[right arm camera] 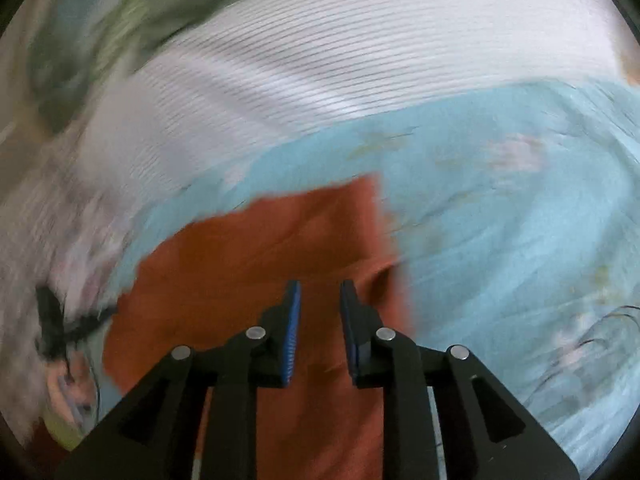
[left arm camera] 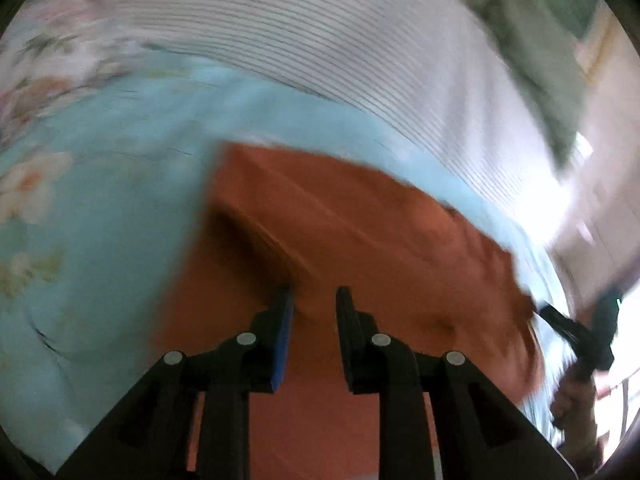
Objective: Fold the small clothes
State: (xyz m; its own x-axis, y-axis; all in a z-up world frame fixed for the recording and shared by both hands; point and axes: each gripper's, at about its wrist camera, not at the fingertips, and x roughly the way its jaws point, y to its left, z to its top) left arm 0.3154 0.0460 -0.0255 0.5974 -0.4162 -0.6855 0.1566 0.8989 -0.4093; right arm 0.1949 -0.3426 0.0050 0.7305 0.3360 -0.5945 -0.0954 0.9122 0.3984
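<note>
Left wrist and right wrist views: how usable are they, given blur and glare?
Left wrist: orange garment and striped cloth motion-smeared, blown-out glare at right, fingers sharp. Right wrist: same smear across the floral sheet; fingers crisp; fisheye bending in both.

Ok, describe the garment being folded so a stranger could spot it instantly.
Start from the light blue floral bedsheet that covers the surface. The rust-orange garment lies on it, just ahead of both grippers, below a white ribbed cloth. It is the only plain, dark orange fabric there.

garment (left arm camera: 340, 240) on bedsheet (left arm camera: 100, 240), striped cloth (left arm camera: 340, 40) behind it
</note>
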